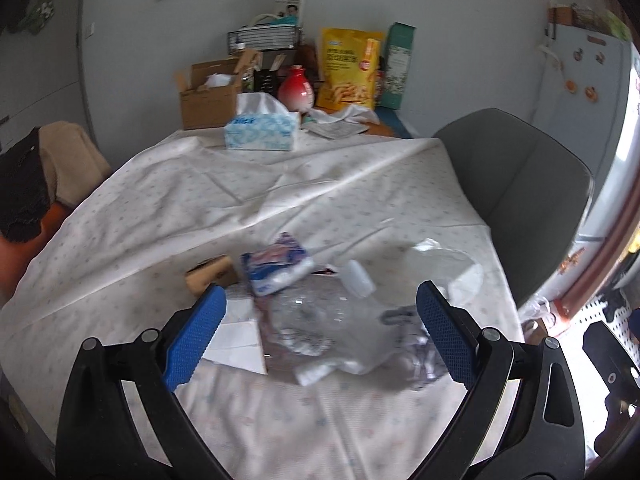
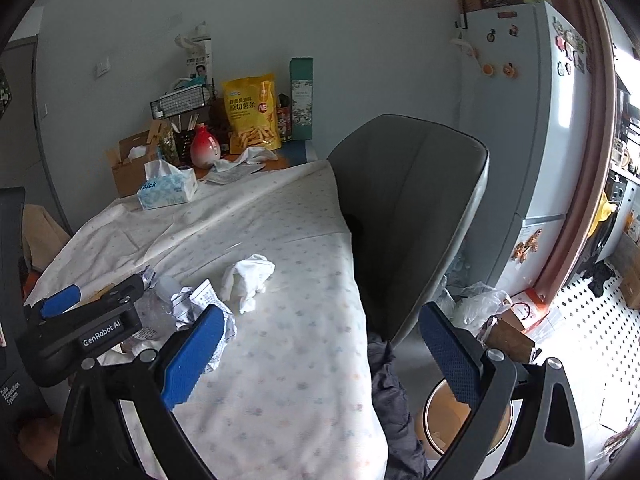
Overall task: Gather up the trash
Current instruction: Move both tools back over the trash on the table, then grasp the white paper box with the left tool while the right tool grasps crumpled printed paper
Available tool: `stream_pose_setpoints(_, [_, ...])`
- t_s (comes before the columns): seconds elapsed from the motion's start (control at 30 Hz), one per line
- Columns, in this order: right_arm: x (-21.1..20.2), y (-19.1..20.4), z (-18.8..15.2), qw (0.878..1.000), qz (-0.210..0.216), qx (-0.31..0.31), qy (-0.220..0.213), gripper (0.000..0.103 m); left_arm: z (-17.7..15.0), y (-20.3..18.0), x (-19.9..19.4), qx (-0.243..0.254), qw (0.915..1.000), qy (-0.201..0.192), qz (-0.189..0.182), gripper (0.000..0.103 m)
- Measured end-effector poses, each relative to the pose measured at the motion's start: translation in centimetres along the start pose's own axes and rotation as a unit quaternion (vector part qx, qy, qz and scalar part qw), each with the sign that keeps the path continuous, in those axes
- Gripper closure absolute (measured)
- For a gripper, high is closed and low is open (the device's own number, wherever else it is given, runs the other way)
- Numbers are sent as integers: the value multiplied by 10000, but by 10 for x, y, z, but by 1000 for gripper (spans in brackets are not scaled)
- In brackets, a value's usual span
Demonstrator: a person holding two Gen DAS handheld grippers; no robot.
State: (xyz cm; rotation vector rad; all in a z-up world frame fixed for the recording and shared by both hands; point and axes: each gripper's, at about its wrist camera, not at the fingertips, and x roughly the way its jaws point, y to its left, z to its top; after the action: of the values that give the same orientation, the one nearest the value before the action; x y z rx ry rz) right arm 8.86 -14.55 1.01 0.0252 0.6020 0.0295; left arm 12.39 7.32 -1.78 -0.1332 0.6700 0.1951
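L gripper (image 1: 320,332) fingers spread wide, nothing held, low over trash pile (image 1: 320,320) on near part of table (image 1: 200,200). Clear plastic wrap (image 1: 312,316) lies betw. the blue pads; blue/white wrapper (image 1: 276,270) and small brown box (image 1: 210,278) just beyond L pad. R gripper (image 2: 320,356) also wide, empty, at table's right edge; crumpled white tissue (image 2: 248,278) sits far-left of its gap, crumpled paper (image 2: 200,300) by its L pad. Bin (image 2: 448,420) on floor, near-right, under R pad.

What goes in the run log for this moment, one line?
left gripper: open, over trash pile | right gripper: open, empty | crumpled tissue: on tablecloth | bin: on floor
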Motion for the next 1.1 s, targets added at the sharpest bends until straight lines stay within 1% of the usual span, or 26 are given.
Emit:
stream_pose_setpoints(0.27, [14, 36, 8, 9983, 273, -466, 225, 7, -5, 42, 10, -543, 9977, 123, 383, 8])
stream_pose_setpoints(0.37, [17, 43, 8, 9975, 270, -600, 255, 7, -9, 53, 16, -715, 9962, 208, 460, 8])
stream_pose_setpoints(0.53, [25, 45, 5, 9966, 304, -652, 403, 7, -14, 61, 27, -836, 9945, 328, 531, 8])
stream_pose_setpoints(0.77, [45, 47, -3, 9958, 325, -635, 567, 8, -20, 60, 40, -815, 9947, 384, 492, 8])
stream_pose_setpoints(0.93, [53, 53, -8, 9950, 373, -661, 648, 8, -26, 64, 48, -829, 9937, 499, 569, 8])
stream_pose_setpoints(1.0, [56, 54, -10, 9948, 373, -669, 672, 8, -28, 66, 50, -861, 9932, 531, 579, 11])
stream_pose_setpoints(1.07, [57, 57, -11, 9947, 390, -659, 688, 8, -28, 67, 51, -848, 9930, 577, 584, 22])
stream_pose_setpoints(1.1, [58, 59, -12, 9947, 398, -669, 676, 8, -29, 67, 53, -811, 9928, 624, 617, 25])
